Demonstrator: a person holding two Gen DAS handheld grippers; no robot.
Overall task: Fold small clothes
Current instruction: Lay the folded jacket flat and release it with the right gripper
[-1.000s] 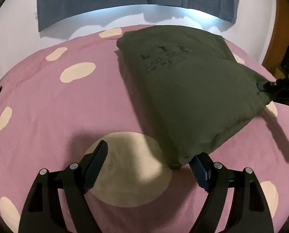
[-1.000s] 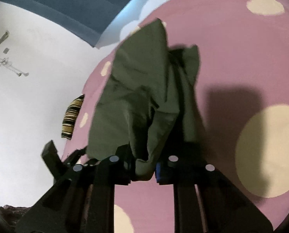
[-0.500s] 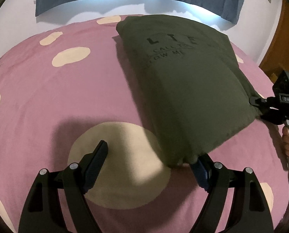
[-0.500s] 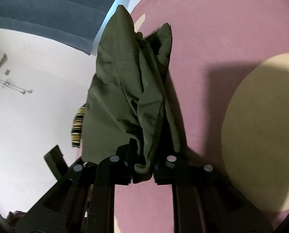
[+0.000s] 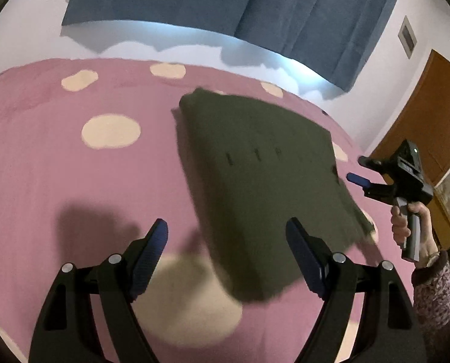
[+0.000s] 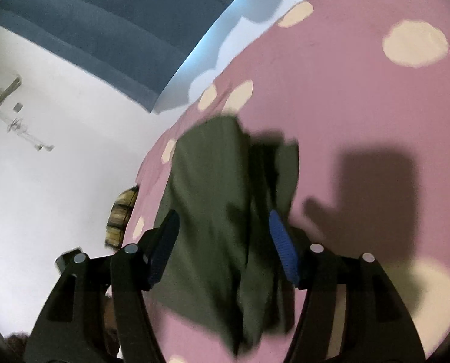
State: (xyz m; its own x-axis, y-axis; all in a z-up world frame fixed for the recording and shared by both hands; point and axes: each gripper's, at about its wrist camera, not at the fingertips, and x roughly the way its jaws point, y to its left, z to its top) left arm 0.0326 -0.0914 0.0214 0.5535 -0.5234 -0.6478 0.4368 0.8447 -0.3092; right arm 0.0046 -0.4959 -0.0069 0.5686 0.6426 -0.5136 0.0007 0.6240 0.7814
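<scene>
T-shirt [image 5: 264, 181], dark olive and already folded into a thick rectangle with faint lettering on top, lies on the pink bed [image 5: 73, 166] with cream spots, toward its far right part and short of the far edge, where blue curtains [image 5: 225, 6] hang on the wall; it looks motion-blurred, so it may not have fully settled. I judge it light, soft and limp: the layers will slide and sag if lifted at one point, so the best hold is at the two near corners, pinching all layers together, or along a folded edge. A wooden door [image 5: 421, 115] stands off the right edge of the bed. The left claw [image 5: 226, 251] is spread wide with nothing between its pads, the near corner of the shirt just beyond them; the right claw [image 6: 222, 242] is likewise parted and empty, hanging above the shirt's right-hand edge. Half a second ago the right claw was pinching that edge and the left claw's right pad touched the near corner; both have since let go and drawn back, and the cloth has dropped flat.
</scene>
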